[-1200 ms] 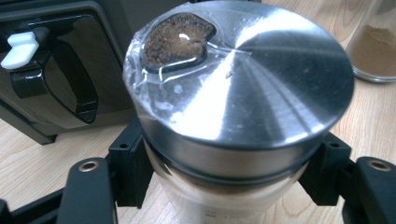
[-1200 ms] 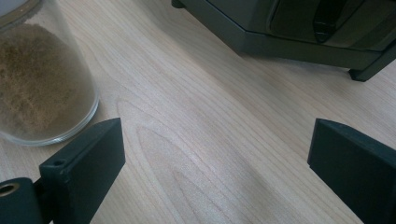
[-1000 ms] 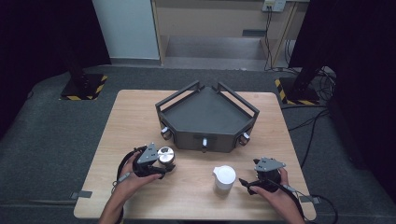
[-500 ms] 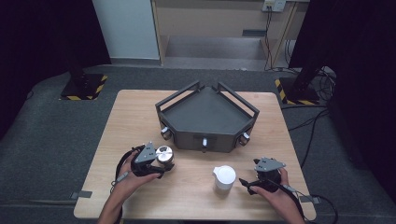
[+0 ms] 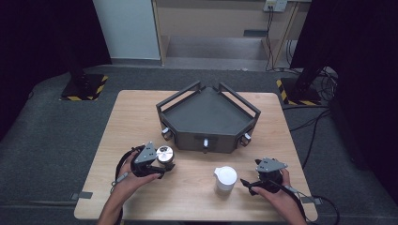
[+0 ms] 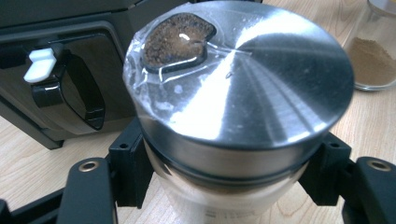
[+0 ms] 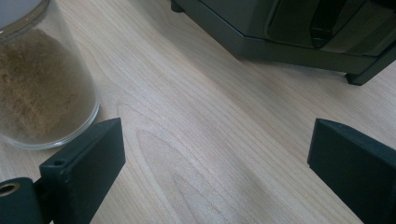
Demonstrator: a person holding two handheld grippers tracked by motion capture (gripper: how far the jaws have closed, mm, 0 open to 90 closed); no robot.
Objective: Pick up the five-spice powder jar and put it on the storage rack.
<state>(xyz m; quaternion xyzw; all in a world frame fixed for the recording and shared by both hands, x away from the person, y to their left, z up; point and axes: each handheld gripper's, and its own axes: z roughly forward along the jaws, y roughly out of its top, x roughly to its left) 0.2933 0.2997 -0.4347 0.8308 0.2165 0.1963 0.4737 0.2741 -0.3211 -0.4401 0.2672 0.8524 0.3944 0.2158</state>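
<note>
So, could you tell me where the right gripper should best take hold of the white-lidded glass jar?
Probably the round glass wall of the jar below its white lid, coming in level from the right, where the open right gripper already sits beside it.

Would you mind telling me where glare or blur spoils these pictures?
Left gripper view: bright glare streaks across the steel lid and its plastic film. Right gripper view: the glass jar is soft, close to the lens. High view: evenly lit table, dark surroundings.
</note>
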